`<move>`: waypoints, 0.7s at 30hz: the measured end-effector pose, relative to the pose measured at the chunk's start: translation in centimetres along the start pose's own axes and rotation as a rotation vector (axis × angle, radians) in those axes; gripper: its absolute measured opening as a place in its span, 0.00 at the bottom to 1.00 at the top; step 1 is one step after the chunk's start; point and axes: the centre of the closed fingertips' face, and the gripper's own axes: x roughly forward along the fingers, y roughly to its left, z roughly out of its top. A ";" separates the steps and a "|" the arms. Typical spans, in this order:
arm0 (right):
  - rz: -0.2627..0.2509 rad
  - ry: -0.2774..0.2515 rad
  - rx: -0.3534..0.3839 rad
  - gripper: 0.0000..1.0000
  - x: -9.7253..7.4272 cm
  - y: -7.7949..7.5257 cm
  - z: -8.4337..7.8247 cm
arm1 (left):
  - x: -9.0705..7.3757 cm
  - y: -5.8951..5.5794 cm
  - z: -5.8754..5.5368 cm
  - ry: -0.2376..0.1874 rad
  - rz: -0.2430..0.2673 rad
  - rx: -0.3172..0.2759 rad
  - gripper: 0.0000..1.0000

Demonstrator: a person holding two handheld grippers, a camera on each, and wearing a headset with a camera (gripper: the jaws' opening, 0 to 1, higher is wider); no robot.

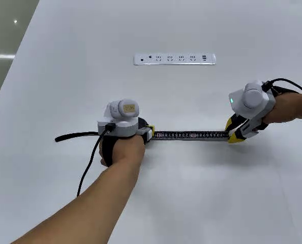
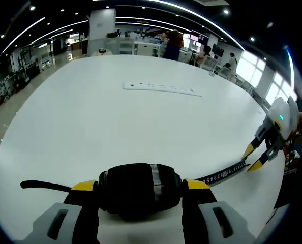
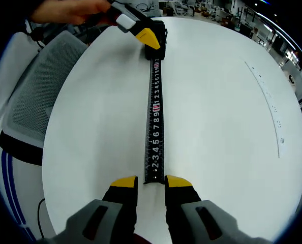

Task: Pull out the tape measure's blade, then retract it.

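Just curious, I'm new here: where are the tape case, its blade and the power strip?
tape case (image 2: 140, 189), left gripper view, black front.
blade (image 3: 155, 137), right gripper view, middle numbers.
power strip (image 1: 174, 59), head view, centre.

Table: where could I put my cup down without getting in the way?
Free: the wide strip between the power strip and the blade; the near side in front of the blade, right of the forearm; the far end beyond the power strip. Crowded: the line from the left gripper on the tape measure along the blade to the right gripper.
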 end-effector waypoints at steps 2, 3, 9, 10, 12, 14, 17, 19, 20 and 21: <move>-0.003 0.009 -0.009 0.20 0.1 0.0 -0.1 | 0.0 0.0 0.0 0.000 -0.001 0.000 0.64; -0.004 0.010 -0.011 0.19 0.1 0.0 -0.2 | 0.0 0.0 0.0 0.000 -0.001 0.000 0.64; -0.079 0.028 -0.089 0.18 0.9 -0.5 -0.5 | 0.0 0.0 -0.1 0.003 -0.002 0.001 0.64; -0.081 0.028 -0.089 0.18 0.9 -0.6 -0.5 | -0.1 0.0 -0.1 0.003 -0.002 0.001 0.64; -0.088 0.024 -0.089 0.16 0.9 -0.7 -0.5 | -0.2 0.0 -0.2 0.002 -0.001 0.001 0.64; -0.090 0.021 -0.089 0.16 0.9 -0.8 -0.5 | -0.2 -0.1 -0.1 0.002 -0.002 0.001 0.64; -0.095 0.016 -0.079 0.15 0.9 -0.8 -0.5 | -0.3 -0.1 -0.1 0.000 -0.001 0.003 0.64; -0.099 0.011 -0.078 0.15 0.9 -0.8 -0.4 | -0.3 0.0 -0.1 -0.003 0.000 0.004 0.64; -0.101 0.004 -0.071 0.14 0.9 -0.8 -0.4 | -0.3 0.0 -0.1 -0.005 -0.001 0.007 0.63; -0.105 -0.001 -0.060 0.14 0.9 -0.8 -0.4 | -0.4 0.0 -0.1 -0.008 0.000 0.011 0.63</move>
